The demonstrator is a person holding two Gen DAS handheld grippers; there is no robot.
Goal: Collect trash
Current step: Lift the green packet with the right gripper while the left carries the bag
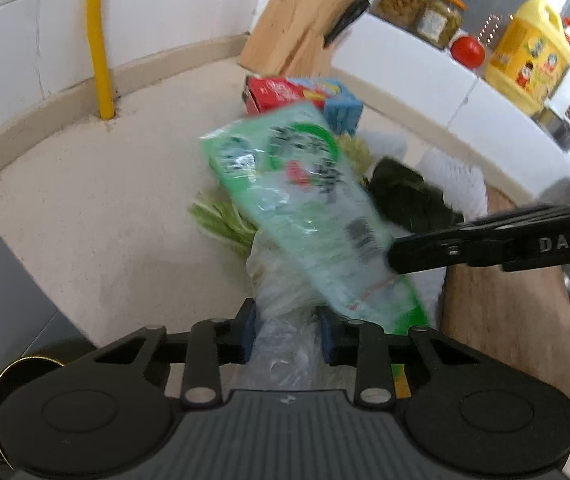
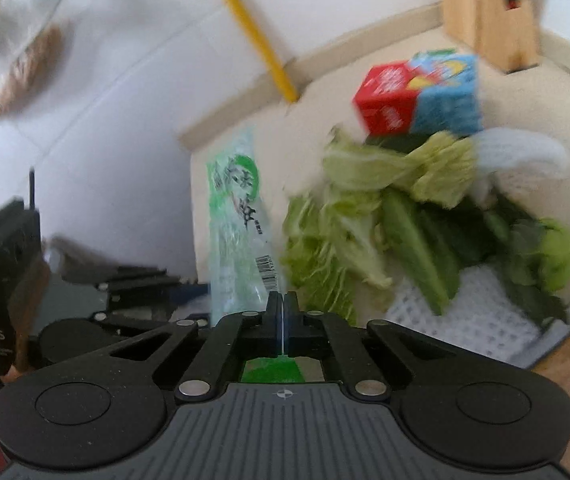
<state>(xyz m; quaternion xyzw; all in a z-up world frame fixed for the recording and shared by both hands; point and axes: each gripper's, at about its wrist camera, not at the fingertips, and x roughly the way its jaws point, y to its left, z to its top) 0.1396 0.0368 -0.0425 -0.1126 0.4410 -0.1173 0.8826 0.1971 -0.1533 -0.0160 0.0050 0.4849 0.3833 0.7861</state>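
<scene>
The green wrapper [image 2: 241, 220] is pinched at its lower edge by the fully closed right gripper [image 2: 284, 308], its long axis running up and away. The clear plastic bag [image 1: 285, 320] is clamped in the left gripper [image 1: 287, 330], directly below, near the countertop [image 1: 105, 208] front edge.

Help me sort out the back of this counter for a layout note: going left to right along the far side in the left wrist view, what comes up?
yellow pipe → wooden knife block → two glass jars → red tomato → yellow oil jug
</scene>
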